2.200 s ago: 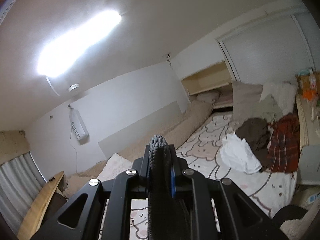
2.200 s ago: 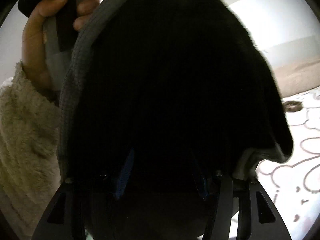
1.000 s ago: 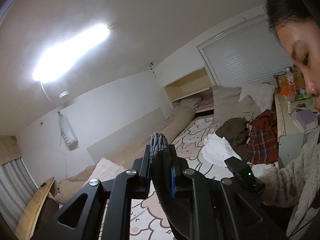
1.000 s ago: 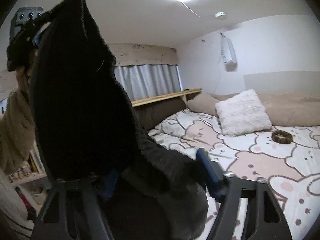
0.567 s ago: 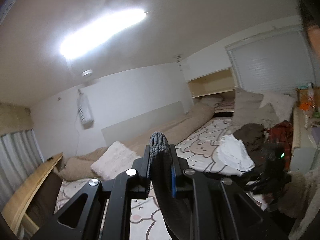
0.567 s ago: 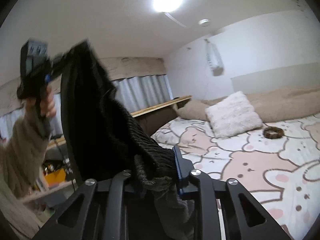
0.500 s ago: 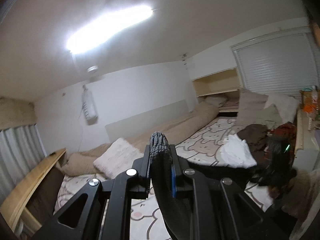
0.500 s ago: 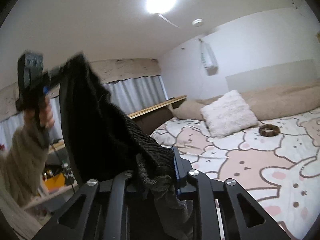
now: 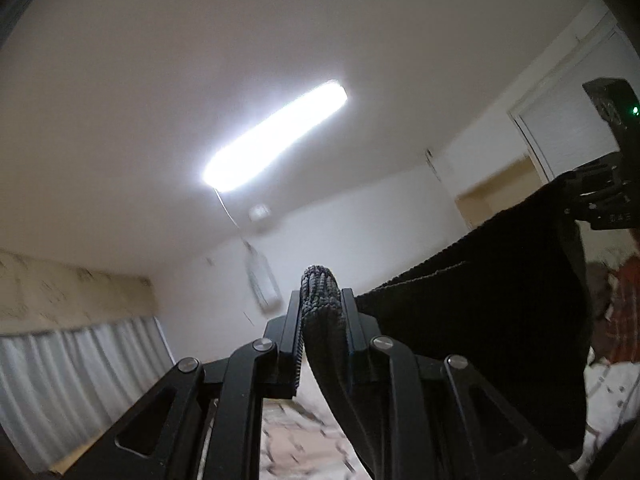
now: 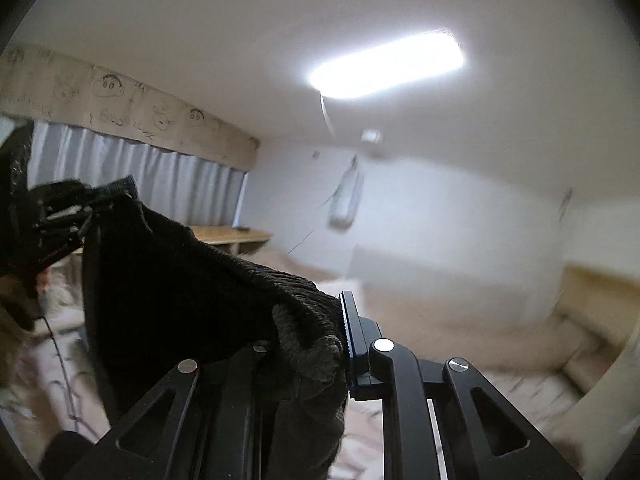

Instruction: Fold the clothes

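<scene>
A dark knitted garment hangs stretched in the air between my two grippers. My left gripper is shut on one corner of it, a ribbed fold sticking up between the jaws. My right gripper is shut on the other corner of the garment. In the left wrist view the right gripper shows at the far right holding the cloth's top edge. In the right wrist view the left gripper shows at the far left. Both point up toward the ceiling.
Below lies a bed with a bear-print cover. A red plaid garment and white cloth lie at the right. Grey curtains, a wooden shelf and a long ceiling lamp are in view.
Both grippers have swung upward and apart, so the views now tilt toward the ceiling. The garment is pulled out wider between them. Both still hold it.
</scene>
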### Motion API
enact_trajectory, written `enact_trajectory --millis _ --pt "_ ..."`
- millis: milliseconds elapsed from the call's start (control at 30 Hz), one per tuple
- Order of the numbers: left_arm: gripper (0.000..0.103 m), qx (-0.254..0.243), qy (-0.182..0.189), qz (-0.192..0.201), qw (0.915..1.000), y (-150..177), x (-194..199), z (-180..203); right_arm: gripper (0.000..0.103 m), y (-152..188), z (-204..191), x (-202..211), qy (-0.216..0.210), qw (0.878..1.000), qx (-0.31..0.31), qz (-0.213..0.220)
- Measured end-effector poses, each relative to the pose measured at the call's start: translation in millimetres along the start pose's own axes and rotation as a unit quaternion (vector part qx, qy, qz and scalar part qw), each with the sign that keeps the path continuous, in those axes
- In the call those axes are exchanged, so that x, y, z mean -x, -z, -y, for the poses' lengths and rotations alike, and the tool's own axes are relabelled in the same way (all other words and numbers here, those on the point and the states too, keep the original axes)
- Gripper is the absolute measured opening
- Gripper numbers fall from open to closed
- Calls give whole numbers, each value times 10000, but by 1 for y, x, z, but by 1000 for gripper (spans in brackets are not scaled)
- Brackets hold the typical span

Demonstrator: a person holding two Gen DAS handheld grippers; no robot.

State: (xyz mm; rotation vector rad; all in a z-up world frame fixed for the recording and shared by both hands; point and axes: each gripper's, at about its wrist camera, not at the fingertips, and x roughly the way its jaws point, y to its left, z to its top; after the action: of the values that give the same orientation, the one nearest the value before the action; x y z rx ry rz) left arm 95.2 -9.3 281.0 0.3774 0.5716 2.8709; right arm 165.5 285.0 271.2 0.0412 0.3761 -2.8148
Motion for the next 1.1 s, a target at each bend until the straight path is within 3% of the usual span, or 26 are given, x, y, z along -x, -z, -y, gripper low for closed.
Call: enact_trajectory --millis 100,267,400,500,567,667,767,867,967,1033,1100 --pt "18 -24 -68 257 9996 -16 23 -5 17 -23 -3 21 33 10000 53 3" --pt "19 -213 0 615 9979 -40 56 -10 17 -39 3 50 -537 9976 -369 -215" --pt "19 -294 135 452 9985 -44 45 -13 17 -55 13 52 -754 9951 -464 -434" --pt "19 -193 393 -58 9990 -20 7 -12 17 -47 22 28 -741 9933 -497 -736" --pt "19 -88 548 -452 9974 3 -23 -10 17 -29 25 -11 -675 9897 -519 -1150" --pt "19 134 704 -1175 9905 59 -87 -4 17 9 29 -68 -618 9803 -636 -1764" --pt "18 246 653 -1628 9842 102 -146 9 17 46 34 -136 -526 9699 -803 -2238" --pt "17 294 510 -1805 9818 113 -208 15 17 54 42 -195 -275 9685 -862 -2319" --pt "17 299 239 -1326 9904 84 -228 6 17 24 54 -227 -8 9771 -723 -2000" --pt "17 240 163 -838 9961 61 -220 -4 17 5 59 -224 125 9848 -606 -1620" --pt "17 -19 274 -595 9979 55 -204 -4 17 -5 62 -215 248 9898 -453 -1331"
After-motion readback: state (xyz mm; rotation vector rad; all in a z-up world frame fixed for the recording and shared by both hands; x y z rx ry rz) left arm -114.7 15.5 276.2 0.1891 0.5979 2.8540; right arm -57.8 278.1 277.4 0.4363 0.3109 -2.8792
